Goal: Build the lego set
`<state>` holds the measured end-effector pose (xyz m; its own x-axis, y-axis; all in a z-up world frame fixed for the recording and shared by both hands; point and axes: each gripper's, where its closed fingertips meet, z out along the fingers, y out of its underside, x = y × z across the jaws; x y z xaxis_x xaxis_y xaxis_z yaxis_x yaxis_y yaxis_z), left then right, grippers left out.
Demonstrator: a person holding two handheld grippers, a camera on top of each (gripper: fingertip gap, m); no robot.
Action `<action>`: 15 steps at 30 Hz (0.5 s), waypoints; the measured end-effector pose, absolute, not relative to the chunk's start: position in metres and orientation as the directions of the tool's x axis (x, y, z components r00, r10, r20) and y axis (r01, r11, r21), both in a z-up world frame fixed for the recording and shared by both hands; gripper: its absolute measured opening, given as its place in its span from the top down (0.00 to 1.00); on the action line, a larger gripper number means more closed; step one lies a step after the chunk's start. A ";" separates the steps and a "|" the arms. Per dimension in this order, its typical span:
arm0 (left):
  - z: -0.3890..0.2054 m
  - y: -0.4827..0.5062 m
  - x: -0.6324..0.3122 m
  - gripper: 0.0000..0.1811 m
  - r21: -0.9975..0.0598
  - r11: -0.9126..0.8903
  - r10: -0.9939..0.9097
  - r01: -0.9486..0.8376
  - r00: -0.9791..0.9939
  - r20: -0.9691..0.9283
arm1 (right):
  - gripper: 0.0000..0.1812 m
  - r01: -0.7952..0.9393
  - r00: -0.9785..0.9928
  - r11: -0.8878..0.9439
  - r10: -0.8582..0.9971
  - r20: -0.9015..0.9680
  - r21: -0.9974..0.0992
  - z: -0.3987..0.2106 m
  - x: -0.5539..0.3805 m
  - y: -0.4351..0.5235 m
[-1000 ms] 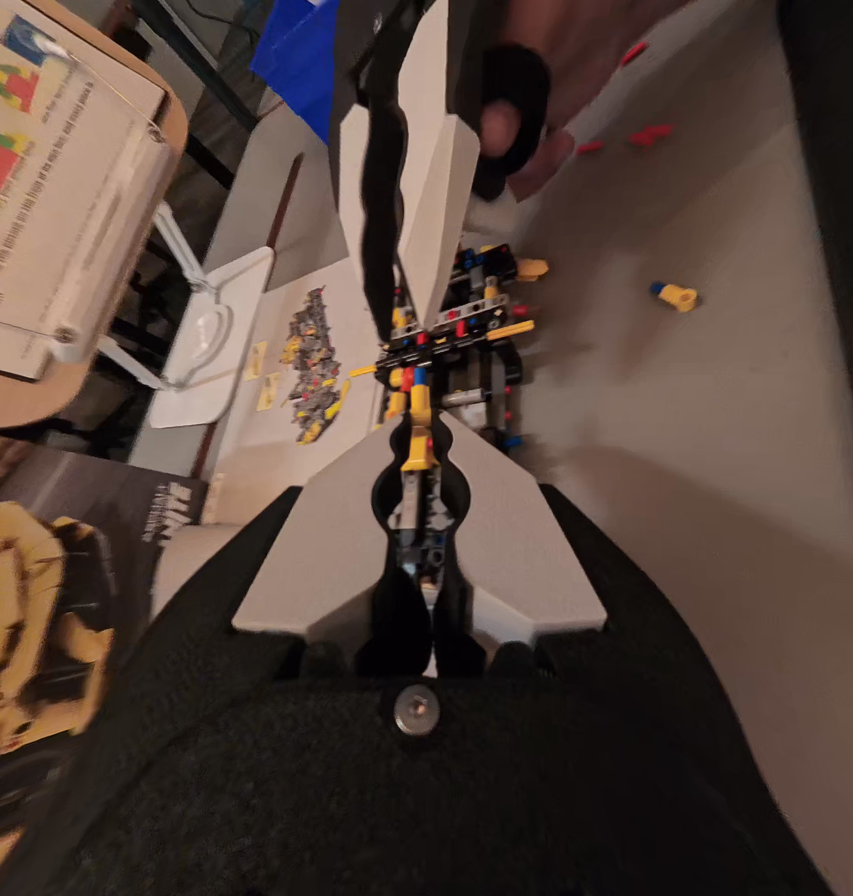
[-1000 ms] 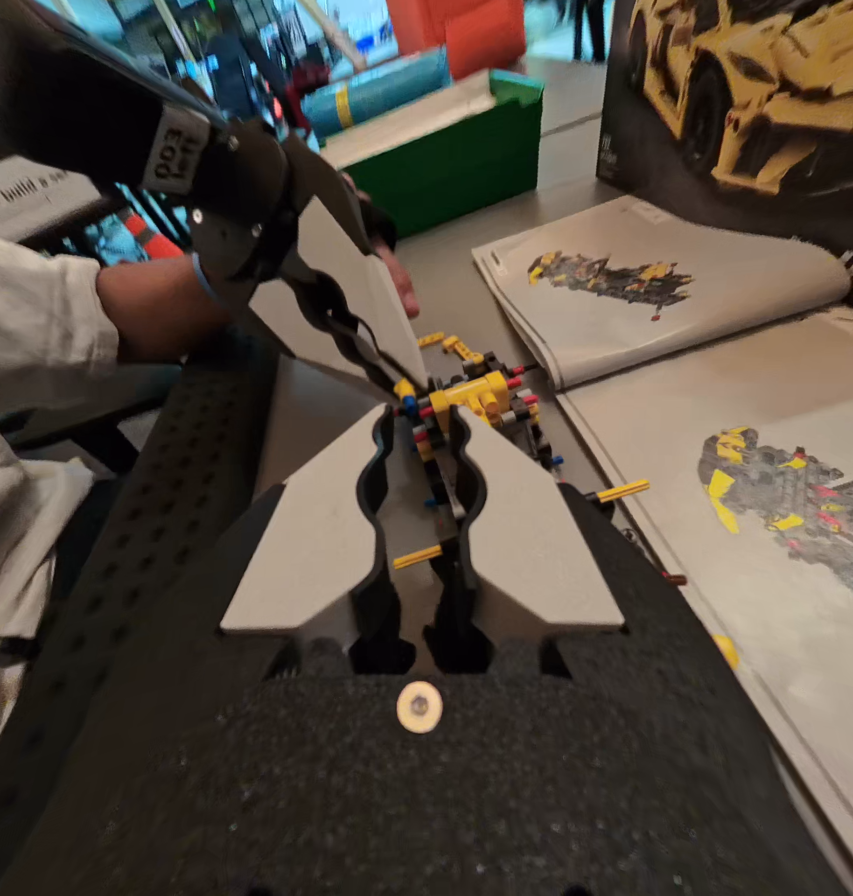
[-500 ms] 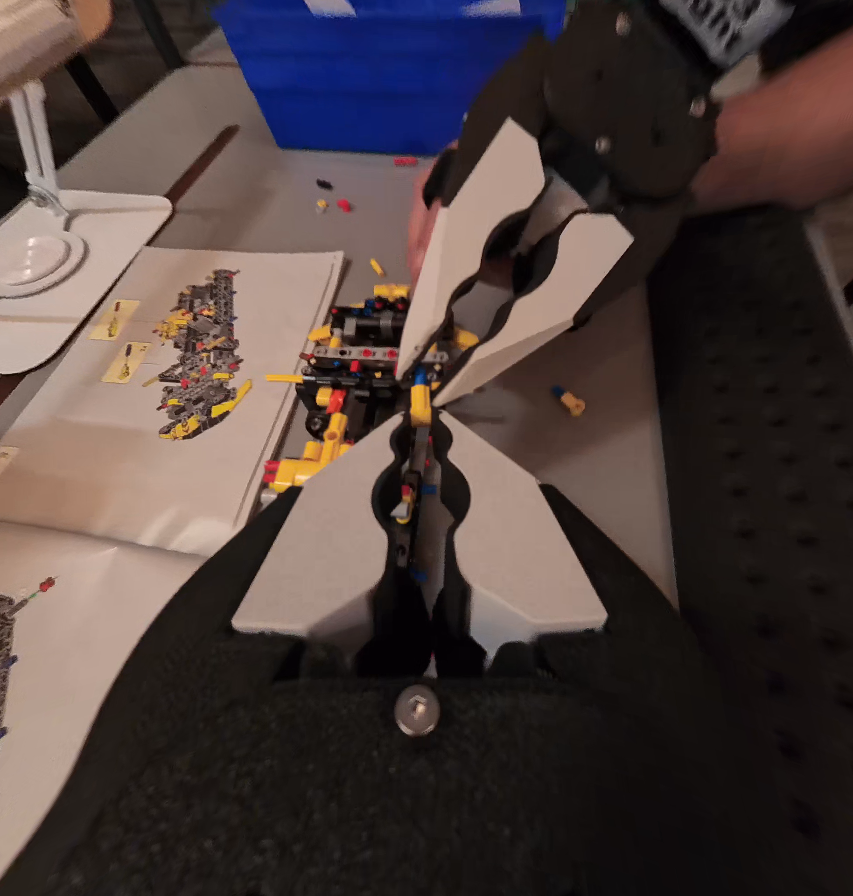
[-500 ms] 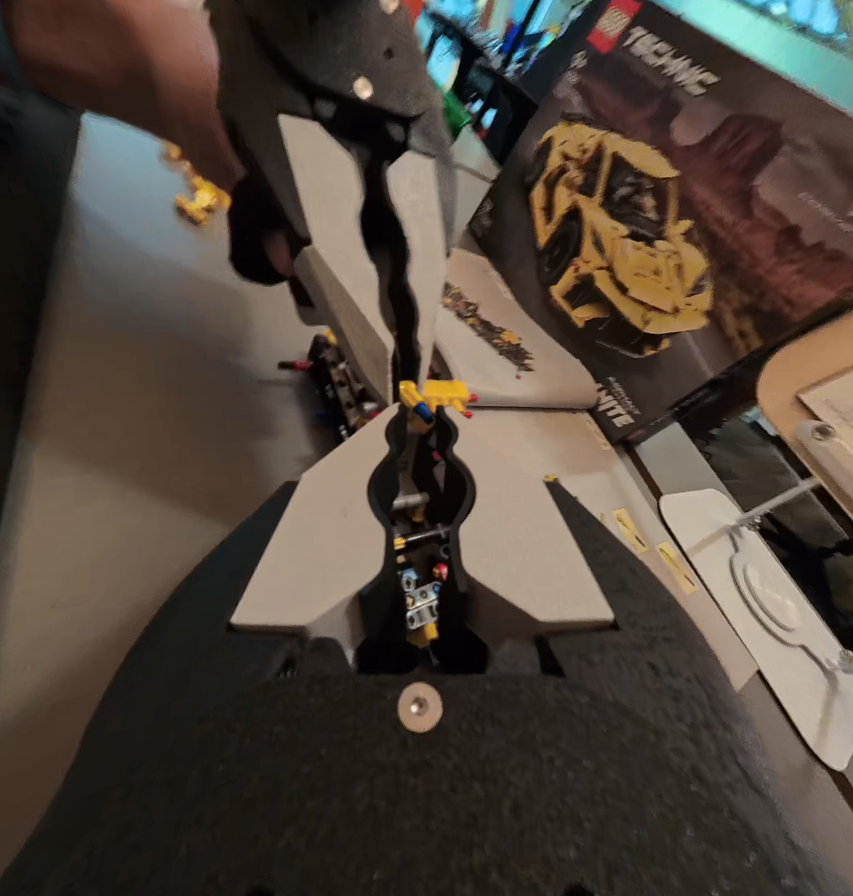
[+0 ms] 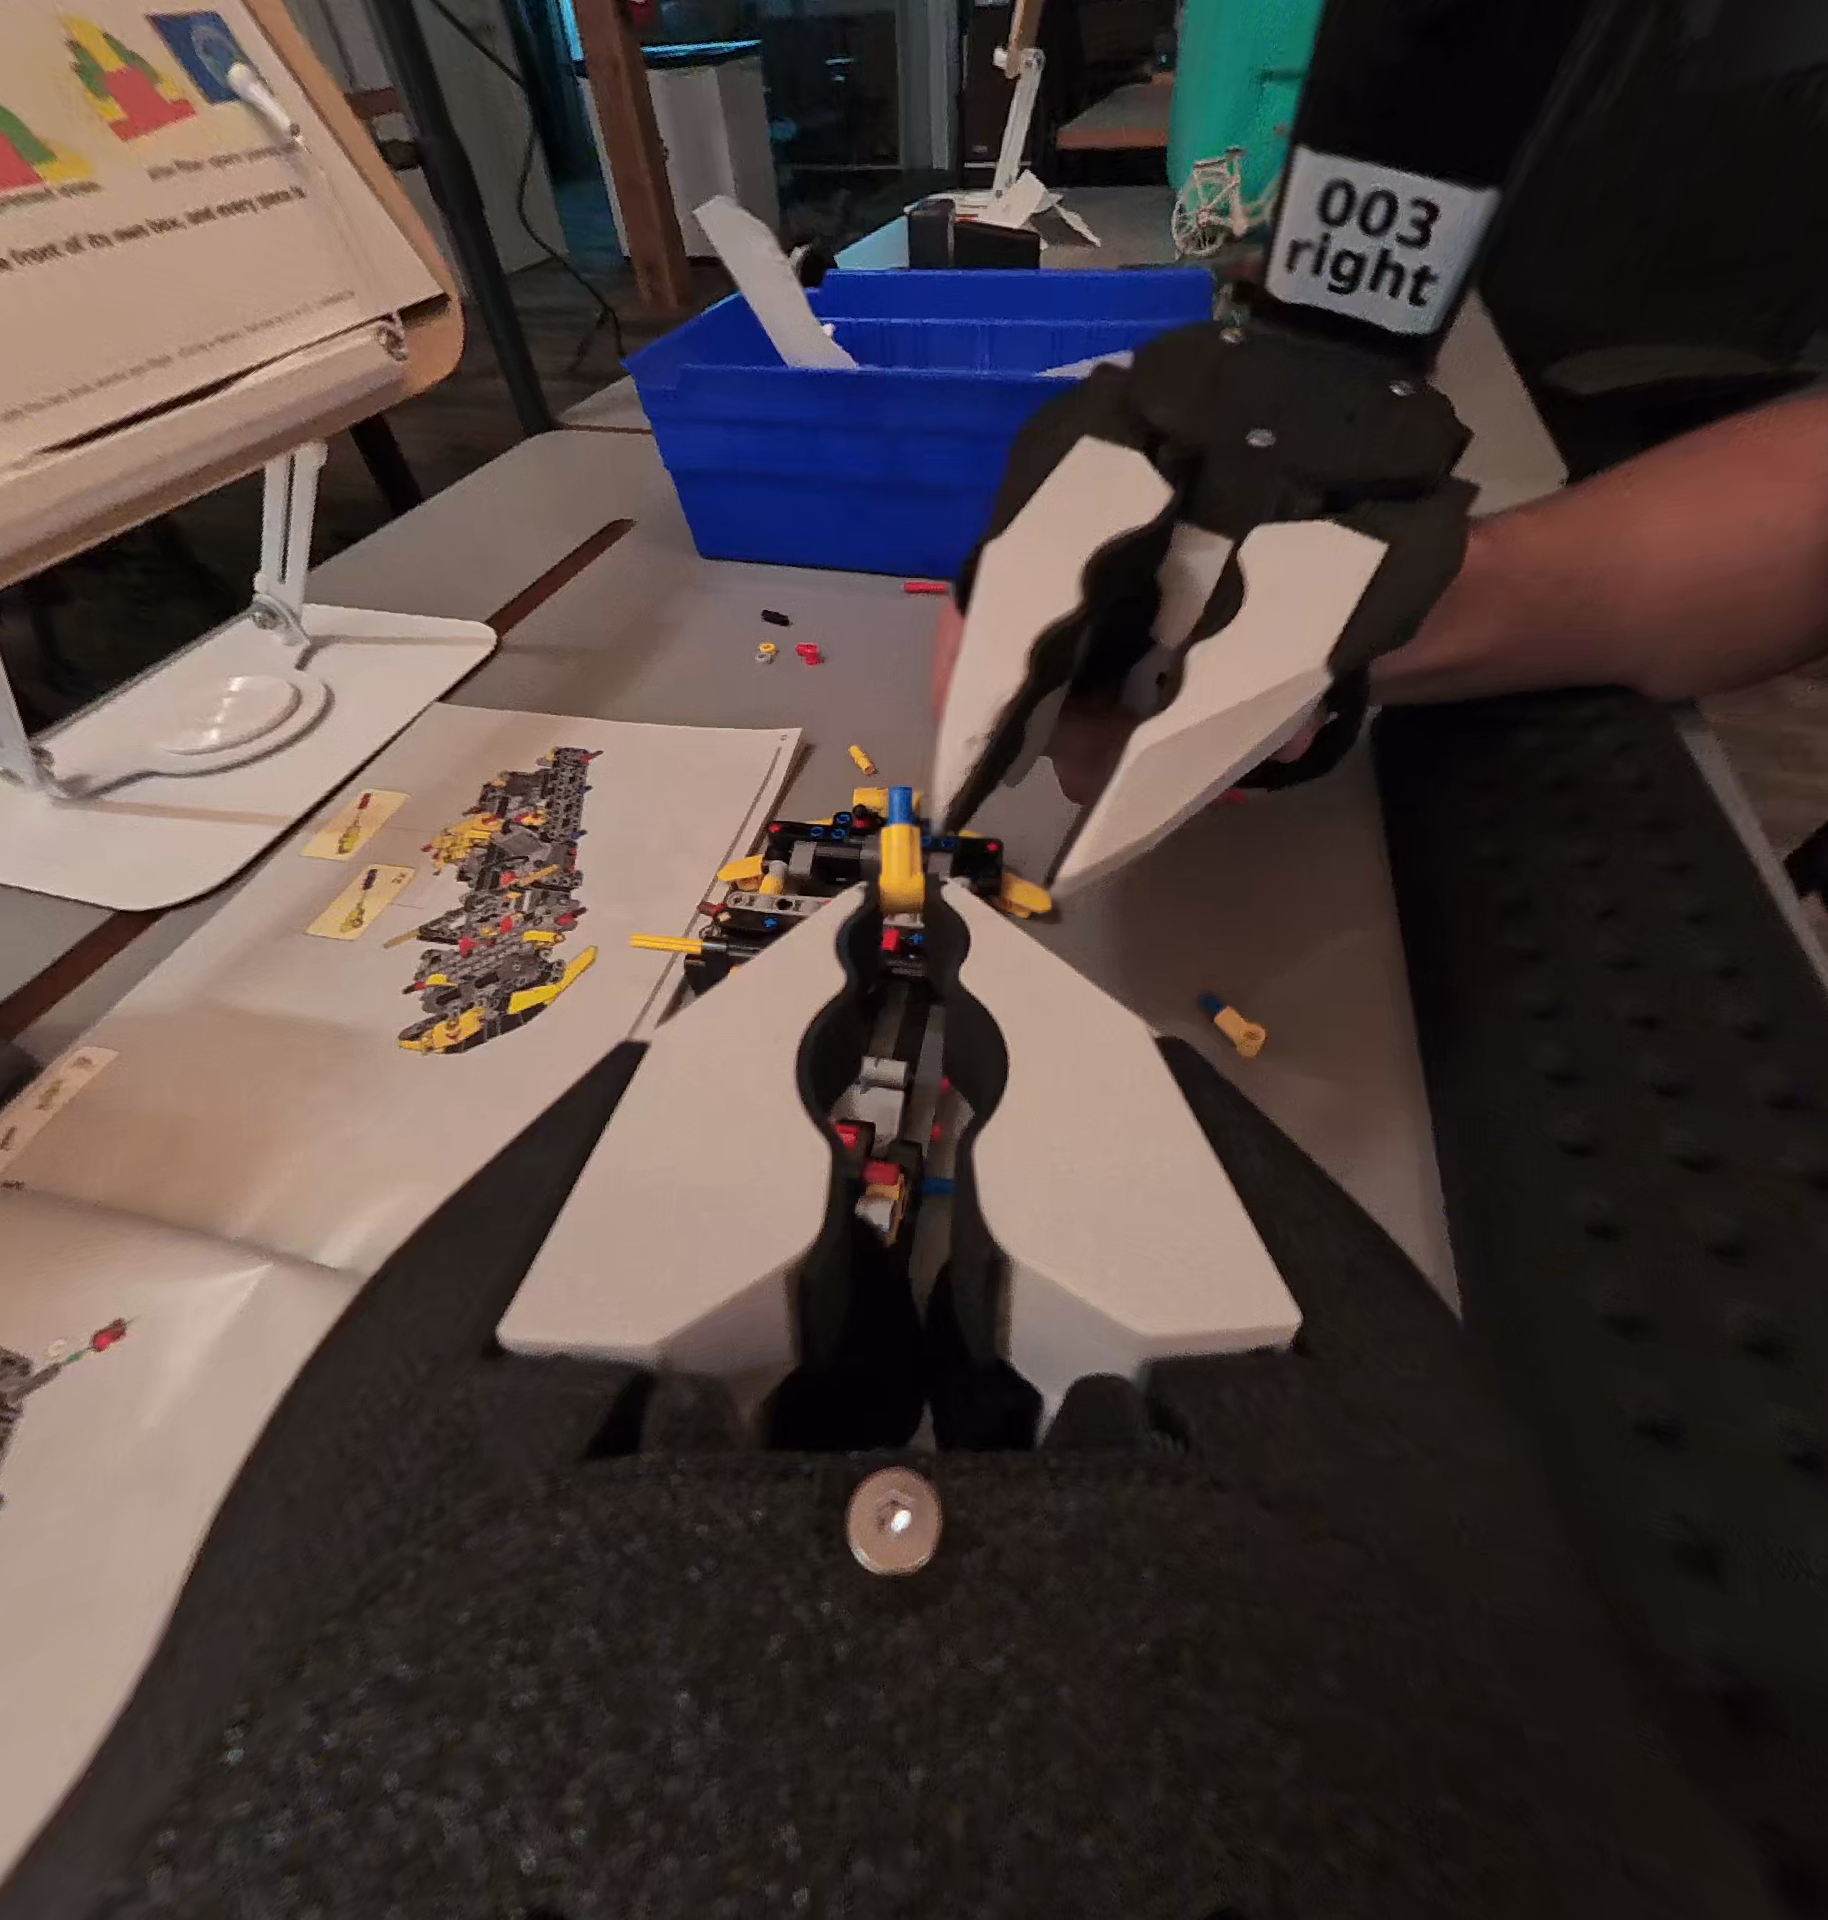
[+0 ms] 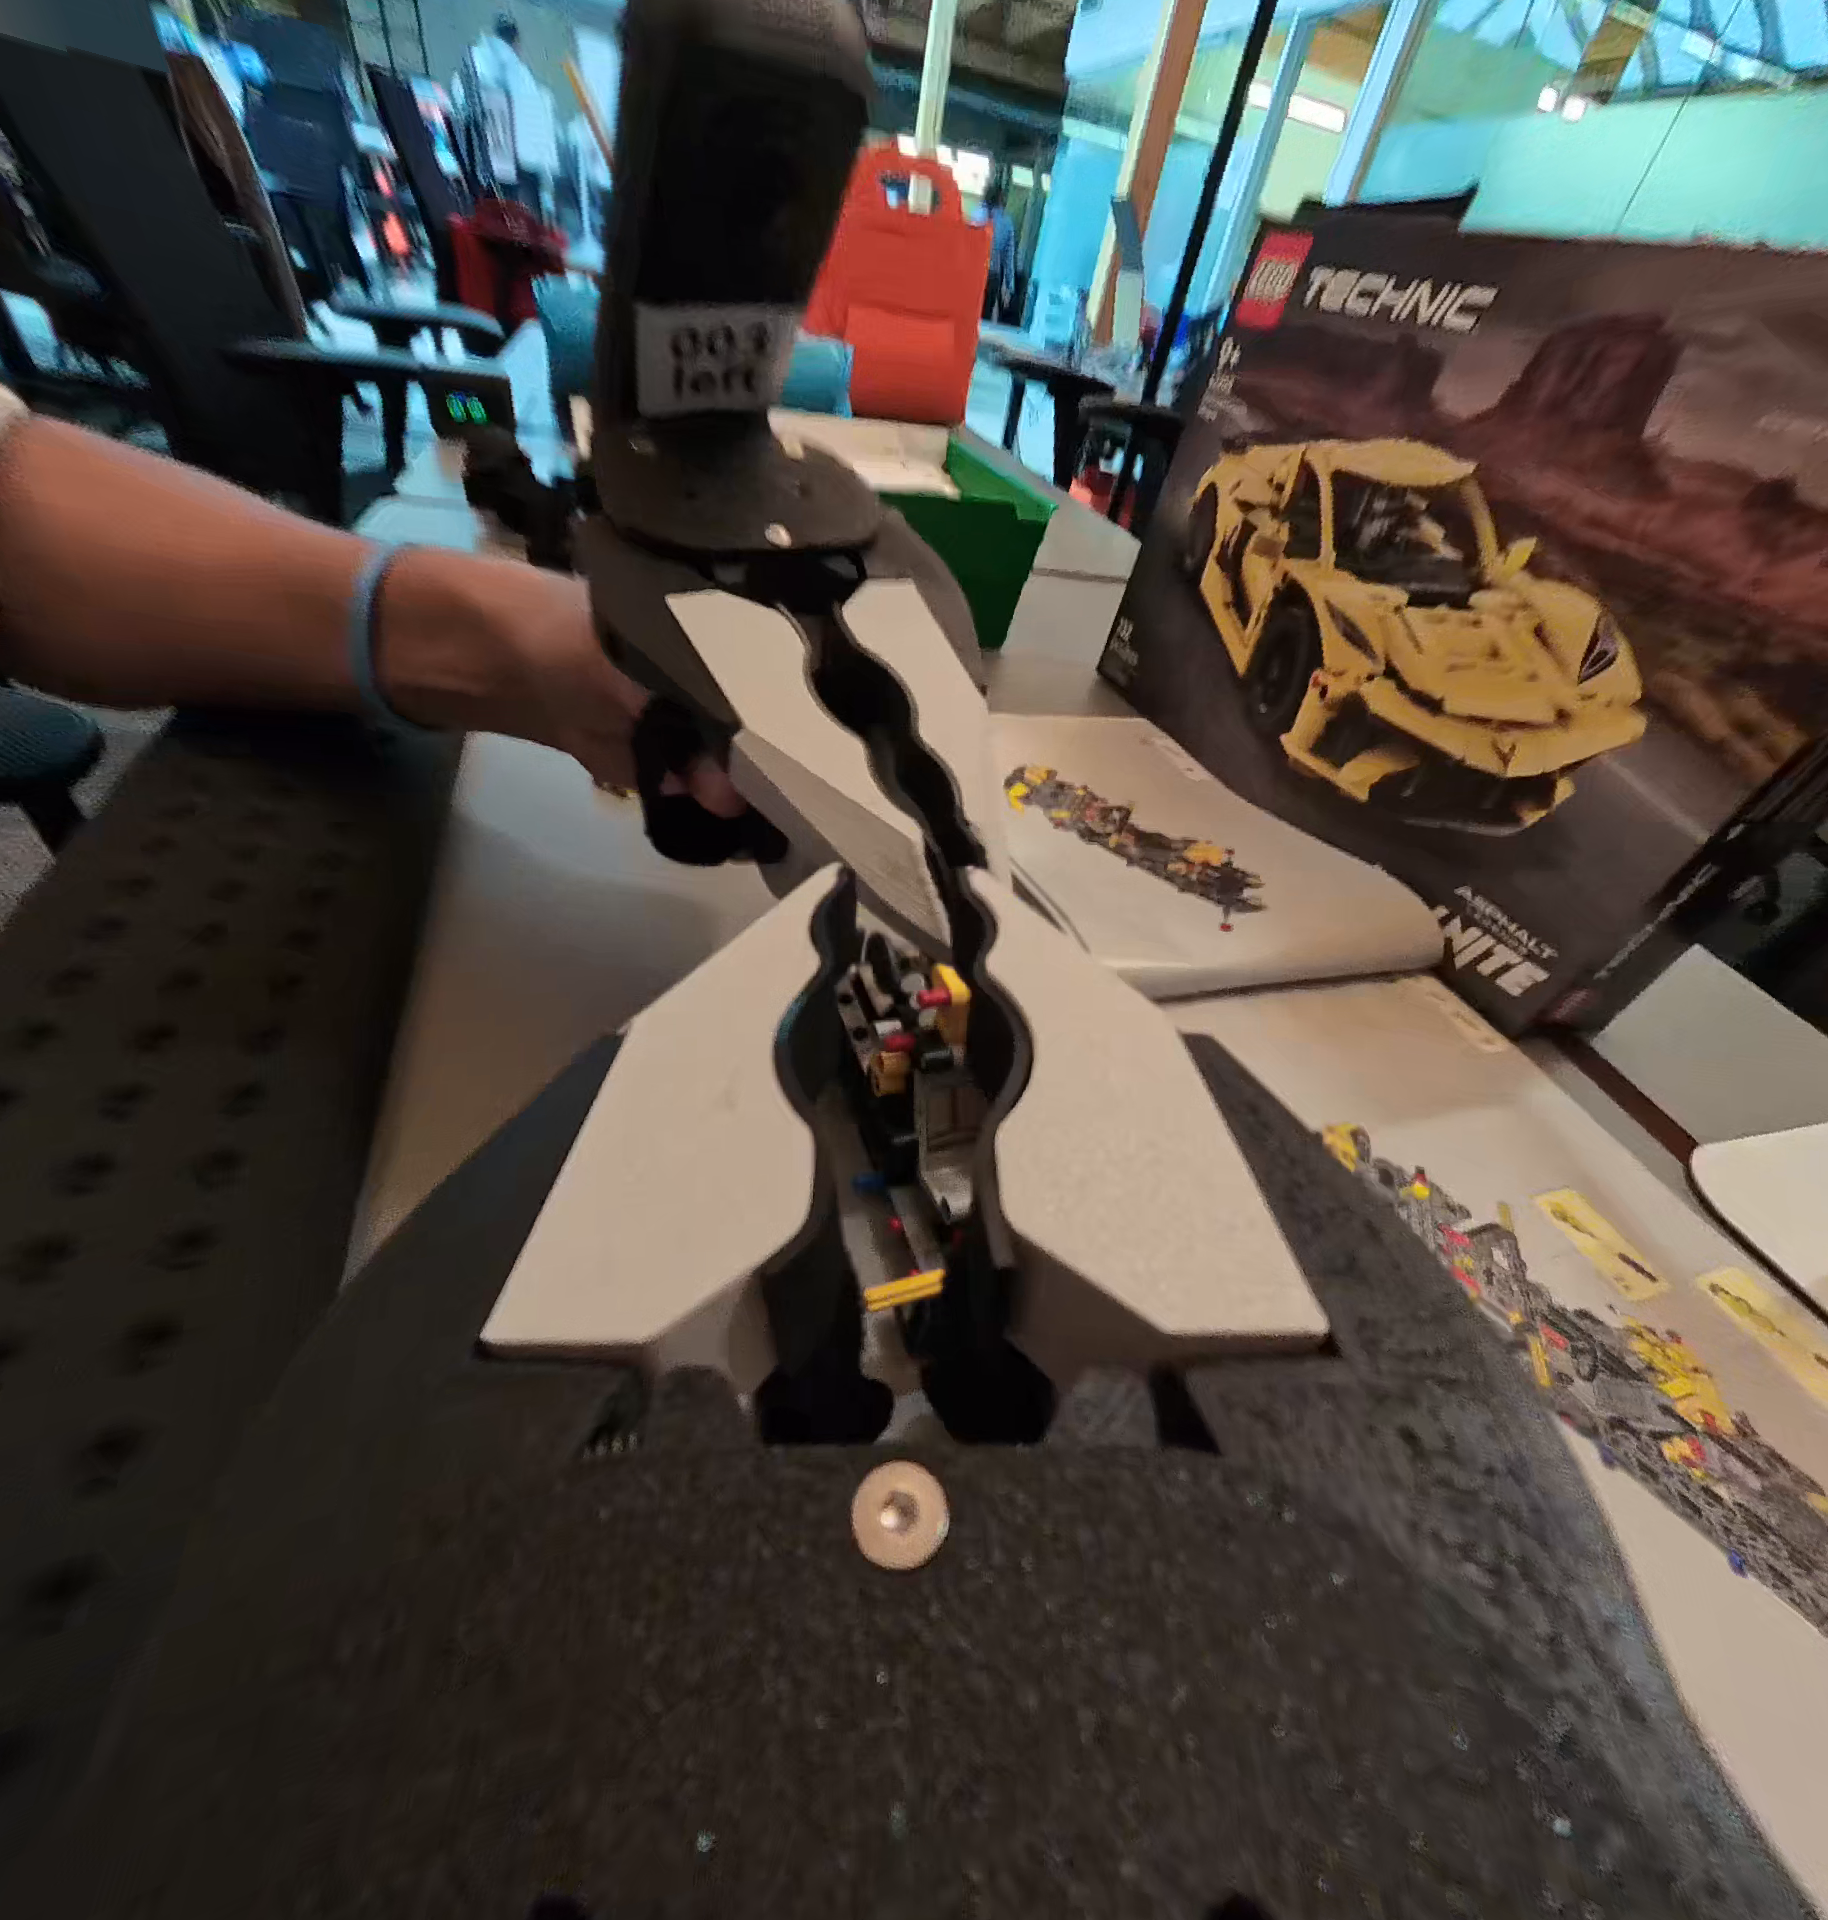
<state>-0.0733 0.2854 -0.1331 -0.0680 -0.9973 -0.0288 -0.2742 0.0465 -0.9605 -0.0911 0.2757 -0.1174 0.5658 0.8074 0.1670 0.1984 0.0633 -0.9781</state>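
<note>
Left wrist view: left gripper [image 5: 902,902] closed on yellow-black lego chassis [image 5: 858,868]; right gripper [image 5: 1003,847] parted, apparently empty; instruction booklet [image 5: 390,987] edge adjacent, bare table [image 5: 1294,935] rightward.

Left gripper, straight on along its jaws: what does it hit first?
Likely the left gripper meets the right gripper first, its white tips sitting just past the yellow-and-black lego assembly that the left one clamps; depth is uncertain.
</note>
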 end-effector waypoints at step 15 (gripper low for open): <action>-0.120 0.264 -0.064 0.96 -0.893 -0.407 -0.865 -0.191 -0.232 0.444 | 0.81 0.432 0.585 0.247 0.656 0.478 -0.868 -0.125 -0.098 0.280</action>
